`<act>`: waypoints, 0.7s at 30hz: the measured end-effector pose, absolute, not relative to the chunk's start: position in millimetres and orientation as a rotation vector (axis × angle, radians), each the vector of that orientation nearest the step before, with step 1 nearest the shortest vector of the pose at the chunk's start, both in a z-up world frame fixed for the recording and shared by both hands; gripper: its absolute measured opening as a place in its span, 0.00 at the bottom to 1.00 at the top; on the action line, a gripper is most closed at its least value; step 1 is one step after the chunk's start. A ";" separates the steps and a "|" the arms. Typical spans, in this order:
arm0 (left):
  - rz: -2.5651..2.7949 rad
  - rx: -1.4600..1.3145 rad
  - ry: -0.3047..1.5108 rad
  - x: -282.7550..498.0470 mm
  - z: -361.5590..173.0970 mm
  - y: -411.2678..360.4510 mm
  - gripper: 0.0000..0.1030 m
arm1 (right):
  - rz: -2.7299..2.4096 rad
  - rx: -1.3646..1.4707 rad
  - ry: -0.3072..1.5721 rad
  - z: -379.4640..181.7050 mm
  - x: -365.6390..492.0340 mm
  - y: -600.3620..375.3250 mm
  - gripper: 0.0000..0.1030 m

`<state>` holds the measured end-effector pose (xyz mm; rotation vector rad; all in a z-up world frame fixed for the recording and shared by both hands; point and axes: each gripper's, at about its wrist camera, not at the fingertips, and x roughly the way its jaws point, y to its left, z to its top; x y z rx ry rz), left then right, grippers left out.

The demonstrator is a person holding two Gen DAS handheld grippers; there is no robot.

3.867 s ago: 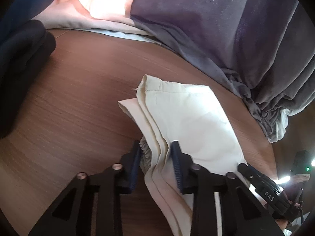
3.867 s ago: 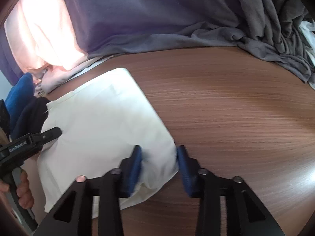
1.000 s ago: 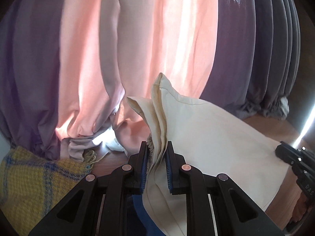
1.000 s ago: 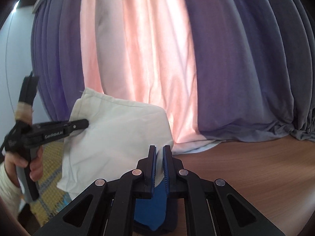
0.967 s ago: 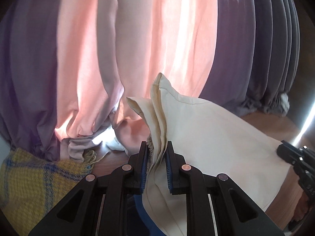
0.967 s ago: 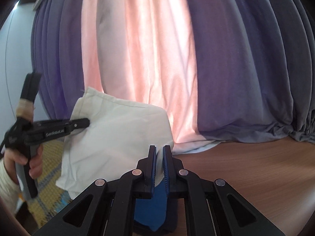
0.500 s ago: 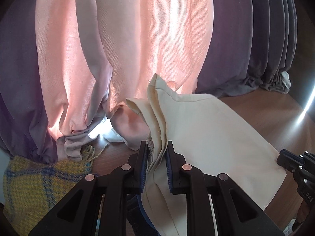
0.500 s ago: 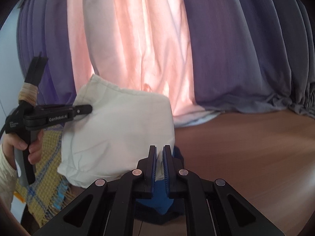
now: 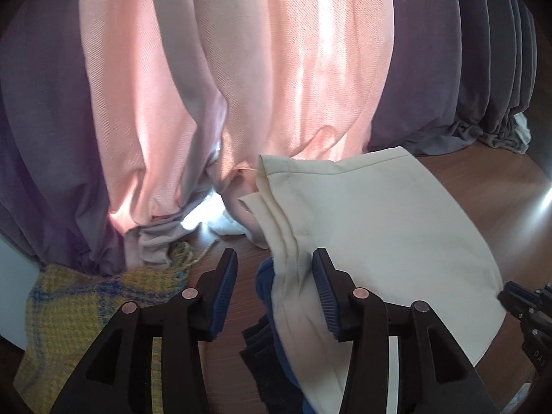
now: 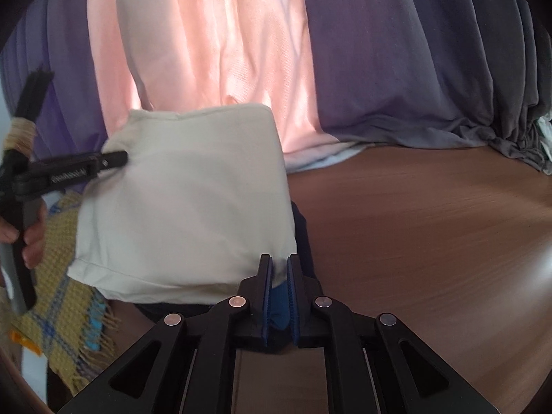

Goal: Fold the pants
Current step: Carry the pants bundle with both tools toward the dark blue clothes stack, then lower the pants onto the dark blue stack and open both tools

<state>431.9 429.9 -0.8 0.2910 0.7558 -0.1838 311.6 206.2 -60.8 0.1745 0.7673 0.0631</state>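
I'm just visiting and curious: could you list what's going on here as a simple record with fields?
Item handled: folded cream pants
Left gripper: open, pants edge between its fingers
Right gripper: shut on the pants' corner
Under the pants: dark blue clothes
Surface: wooden table
Beside: yellow plaid blanket
Backdrop: pink and purple curtains
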 end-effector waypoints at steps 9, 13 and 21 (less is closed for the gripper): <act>-0.074 0.369 0.713 413.5 13.2 429.7 0.51 | 0.021 0.155 0.870 -70.3 308.9 198.9 0.10; -0.061 0.331 0.644 383.3 34.8 426.6 0.59 | 0.024 0.157 0.817 -58.8 297.0 191.3 0.30; -0.048 0.313 0.480 304.8 65.9 403.0 0.77 | -0.009 0.100 0.553 -6.7 249.4 161.8 0.75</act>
